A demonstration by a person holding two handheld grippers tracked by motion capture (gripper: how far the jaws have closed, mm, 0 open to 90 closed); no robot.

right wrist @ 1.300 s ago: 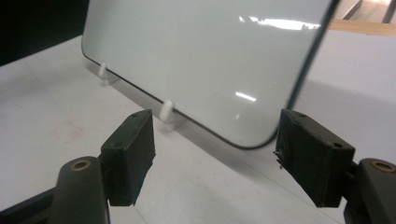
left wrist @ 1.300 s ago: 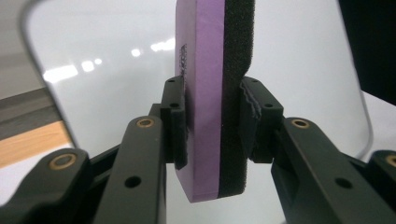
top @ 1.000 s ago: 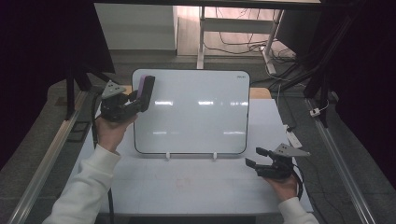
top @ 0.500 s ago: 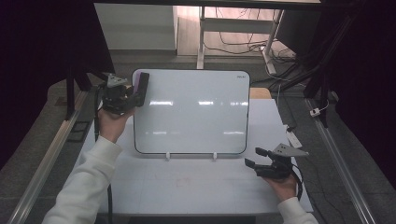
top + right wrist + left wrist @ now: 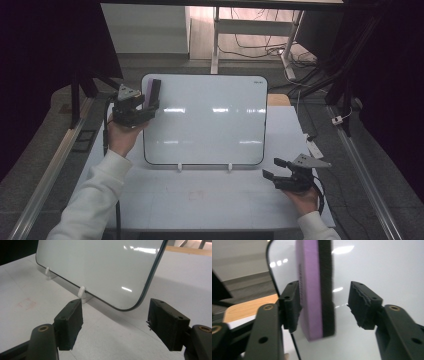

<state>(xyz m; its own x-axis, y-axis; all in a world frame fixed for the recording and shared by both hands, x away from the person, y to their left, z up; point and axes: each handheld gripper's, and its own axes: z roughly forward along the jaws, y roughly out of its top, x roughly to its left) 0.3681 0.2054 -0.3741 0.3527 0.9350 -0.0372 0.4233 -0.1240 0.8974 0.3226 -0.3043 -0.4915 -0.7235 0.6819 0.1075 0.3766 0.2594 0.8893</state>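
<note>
High view: left claw (image 5: 150,102) released around purple eraser (image 5: 153,93) against whiteboard (image 5: 210,120); right claw (image 5: 274,169) released, empty, over table (image 5: 200,200).

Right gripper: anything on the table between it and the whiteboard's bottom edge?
No. In the right gripper view, bare white table lies between the open right gripper and the whiteboard; nearest are the board's white support clips.

Whiteboard (image 5: 207,120) is wiped clean, propped up tilted on 2 little white clips (image 5: 179,167) on the table. Purple eraser (image 5: 152,92) with black felt sits against its top-left corner.
</note>
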